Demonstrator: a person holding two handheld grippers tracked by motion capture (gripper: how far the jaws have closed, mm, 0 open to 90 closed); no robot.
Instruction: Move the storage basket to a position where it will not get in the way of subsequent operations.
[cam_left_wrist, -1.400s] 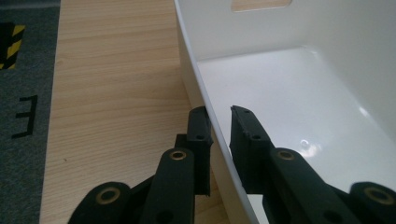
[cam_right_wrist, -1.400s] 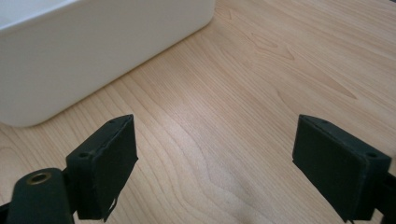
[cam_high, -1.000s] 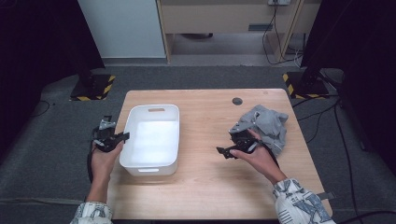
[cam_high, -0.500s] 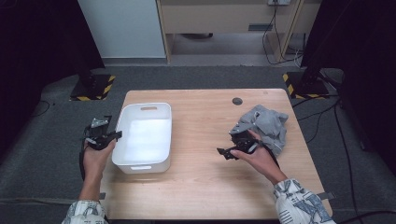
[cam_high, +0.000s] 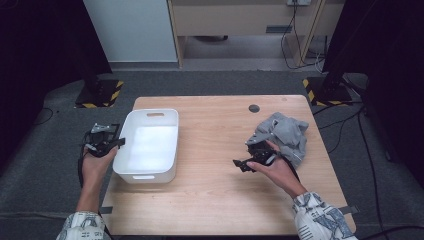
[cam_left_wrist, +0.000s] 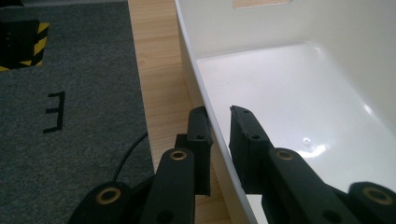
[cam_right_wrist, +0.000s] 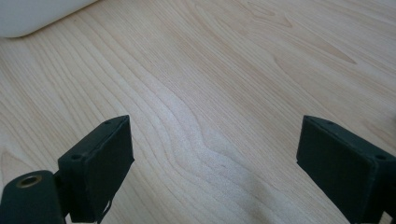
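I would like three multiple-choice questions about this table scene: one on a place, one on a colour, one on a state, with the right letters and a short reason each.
1. Where does the grey cloth lie on the table?
A. inside the bin
B. on the right side
C. at the near left corner

2. What colour is the bin?
A. white
B. blue
C. black

3. How is the left hand-held gripper?
A. open above the cloth
B. lying on the floor
C. shut on the bin's wall

Key: 1 B, the high view shows the cloth by the right hand-held gripper; 2 A, walls and floor are white; 3 C, one jaw is inside the wall, one outside.
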